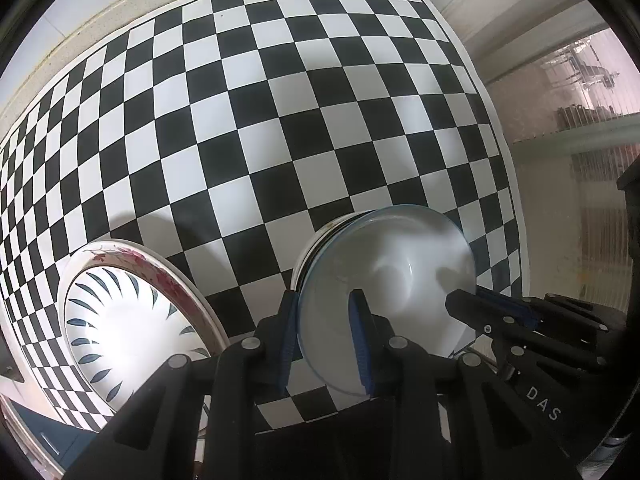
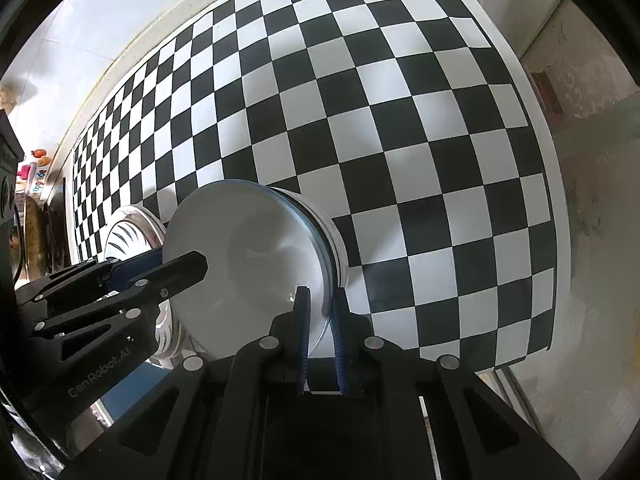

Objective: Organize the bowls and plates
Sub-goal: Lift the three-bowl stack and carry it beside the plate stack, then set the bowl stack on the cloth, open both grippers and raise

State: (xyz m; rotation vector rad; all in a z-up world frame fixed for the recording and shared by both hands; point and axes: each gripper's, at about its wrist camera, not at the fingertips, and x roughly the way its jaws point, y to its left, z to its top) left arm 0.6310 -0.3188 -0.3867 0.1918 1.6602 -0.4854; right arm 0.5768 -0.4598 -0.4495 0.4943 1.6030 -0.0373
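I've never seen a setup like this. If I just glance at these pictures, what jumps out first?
First, the black-and-white checkered mat filling almost the whole surface. Next, the pale bowl near the mat's front edge, with the left gripper and the right gripper each pinching its rim from opposite sides between blue-padded fingers. Beside it, on the left in the left wrist view, lies a white dish with dark leaf strokes, inside a floral-rimmed plate.

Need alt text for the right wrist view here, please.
Both grippers clamp the rim of a pale bowl stacked on another bowl: the right gripper at its near edge, the left gripper from the left. It sits on a checkered mat, beside a leaf-patterned plate.
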